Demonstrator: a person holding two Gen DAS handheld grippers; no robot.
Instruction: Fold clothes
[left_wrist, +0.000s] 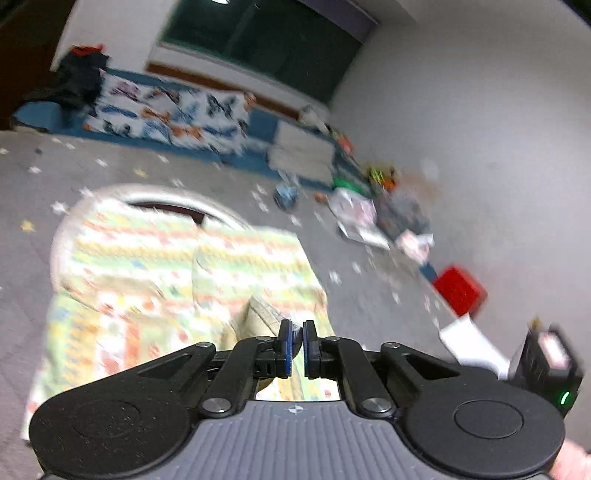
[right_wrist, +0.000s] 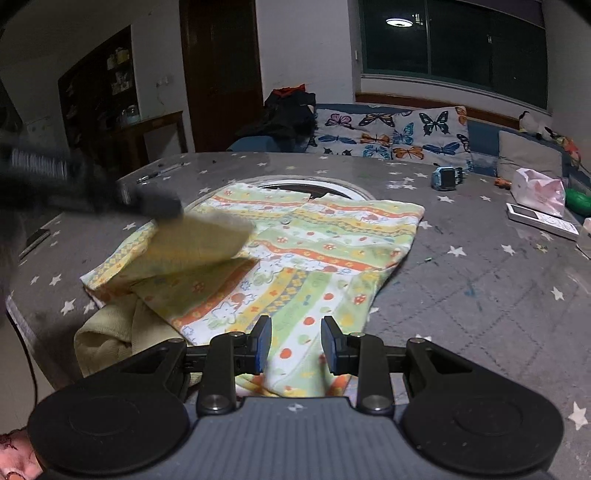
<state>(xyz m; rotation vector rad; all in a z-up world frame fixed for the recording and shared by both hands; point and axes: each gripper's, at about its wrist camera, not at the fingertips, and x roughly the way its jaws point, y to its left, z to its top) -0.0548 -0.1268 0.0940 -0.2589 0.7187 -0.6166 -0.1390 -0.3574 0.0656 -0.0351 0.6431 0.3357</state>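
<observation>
1. Garment (right_wrist: 314, 251): patterned in green, yellow, orange and white, spread on the grey star-print table (right_wrist: 480, 280), partly over a round white-rimmed opening (right_wrist: 306, 184). One sleeve (right_wrist: 199, 243) is raised off the cloth; it shows blurred.
2. Butterfly-print cushions (right_wrist: 391, 136): behind the table, below a dark window (right_wrist: 454, 44).
3. Left gripper (left_wrist: 297, 343): pads nearly together, pinching a pale yellow fold of the garment (left_wrist: 266, 314).
4. Right gripper (right_wrist: 296, 345): jaws apart, holding nothing, just above the garment's near hem.
5. Blue watch (right_wrist: 447, 177): on the table's far side, well apart from the garment.
</observation>
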